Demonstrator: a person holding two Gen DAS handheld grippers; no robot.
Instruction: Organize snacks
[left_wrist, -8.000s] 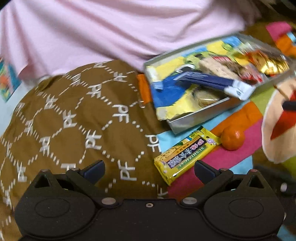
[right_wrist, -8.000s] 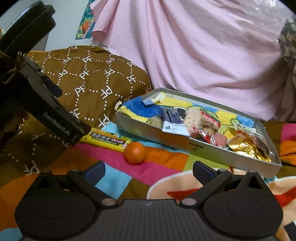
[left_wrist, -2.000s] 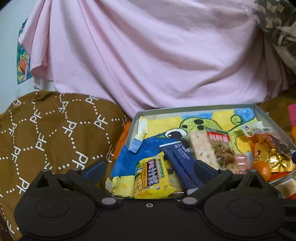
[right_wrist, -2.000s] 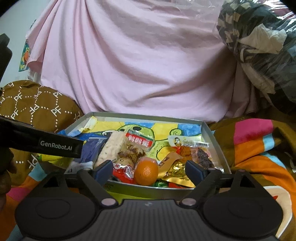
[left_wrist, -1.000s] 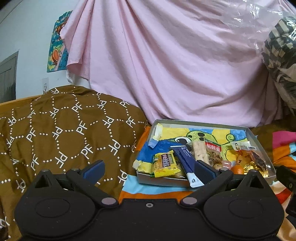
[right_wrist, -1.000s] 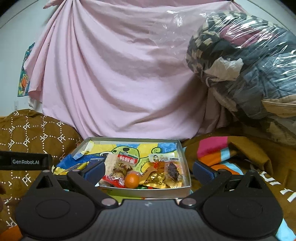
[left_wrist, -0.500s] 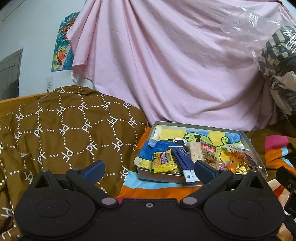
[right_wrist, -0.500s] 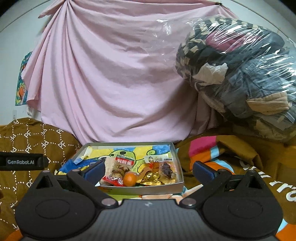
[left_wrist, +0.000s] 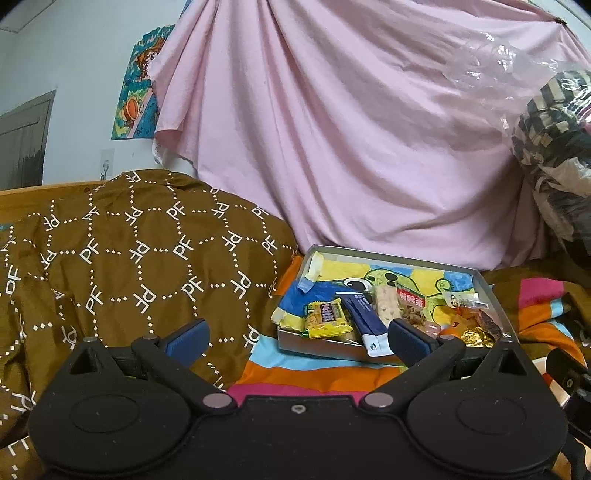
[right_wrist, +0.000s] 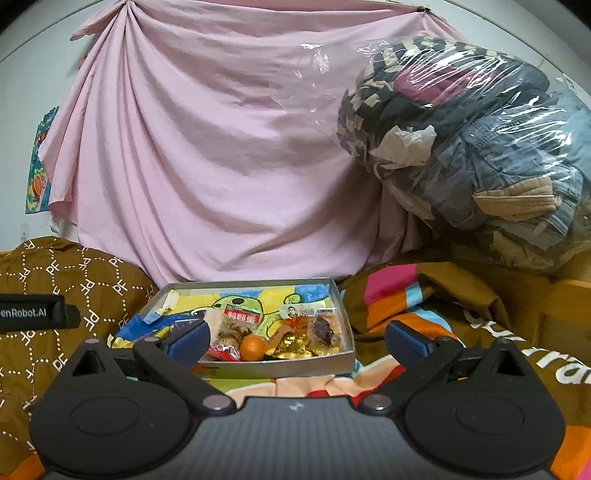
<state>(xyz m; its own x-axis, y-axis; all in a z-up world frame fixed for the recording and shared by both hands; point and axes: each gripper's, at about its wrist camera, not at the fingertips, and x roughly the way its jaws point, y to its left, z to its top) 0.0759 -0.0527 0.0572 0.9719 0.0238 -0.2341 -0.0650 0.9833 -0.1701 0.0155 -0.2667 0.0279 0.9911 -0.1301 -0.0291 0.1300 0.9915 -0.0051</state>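
Both grippers have drawn well back from the tray since a second ago, so the whole tin now sits small and far ahead of them, and the yellow snack bar and the little orange that lay on the blanket earlier are inside it. The left gripper (left_wrist: 297, 338) hangs empty with its blue-padded fingers spread wide; the right gripper (right_wrist: 297, 338) is the same, wide apart and holding nothing.

Behind everything a pink sheet (right_wrist: 207, 166) drapes down the wall, with a cartoon poster (left_wrist: 135, 99) peeking out at its left edge. A brown quilt printed with white lettering (left_wrist: 147, 258) bulges up just left of the tray, touching its side. To the right, a big clear plastic bag stuffed with clothes (right_wrist: 469, 155) leans over a rumpled striped blanket (right_wrist: 399, 295). Nothing stands between the grippers and the tin.

The metal tray (right_wrist: 280, 363) rests on the striped blanket, its floor a bright cartoon picture. Inside, from the left: the yellow snack bar (left_wrist: 327, 319), a dark blue packet (left_wrist: 365, 323) overhanging the near rim, a pale crispy bar (left_wrist: 386, 306), a red-labelled packet (right_wrist: 242, 317), the orange (right_wrist: 253, 347) near the front wall, gold foil wrappers (right_wrist: 295, 345) and a dark dried snack in clear wrap (right_wrist: 323, 328).
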